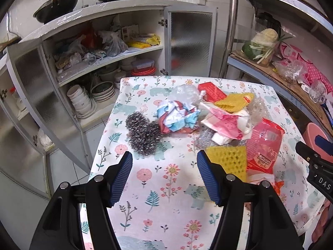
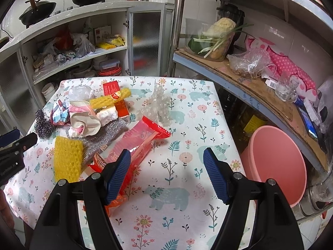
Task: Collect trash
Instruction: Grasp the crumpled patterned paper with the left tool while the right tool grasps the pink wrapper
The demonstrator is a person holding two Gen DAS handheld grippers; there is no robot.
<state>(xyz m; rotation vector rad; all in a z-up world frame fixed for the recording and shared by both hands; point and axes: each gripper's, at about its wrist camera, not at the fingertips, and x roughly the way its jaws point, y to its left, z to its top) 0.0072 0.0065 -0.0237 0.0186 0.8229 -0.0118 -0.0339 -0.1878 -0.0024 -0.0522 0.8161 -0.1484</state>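
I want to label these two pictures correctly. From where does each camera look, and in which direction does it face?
Left wrist view: sits on the left gripper, looks down over the floral tablecloth toward the dark steel-wool scourers and open cupboard; its blue-padded fingers show, jaws open.
Right wrist view: sits on the right gripper, looks toward the red plastic wrapper and pink round bucket; its blue-padded fingers show, jaws open.
Shared: the same trash pile, the yellow foam net, and the other gripper at one edge.
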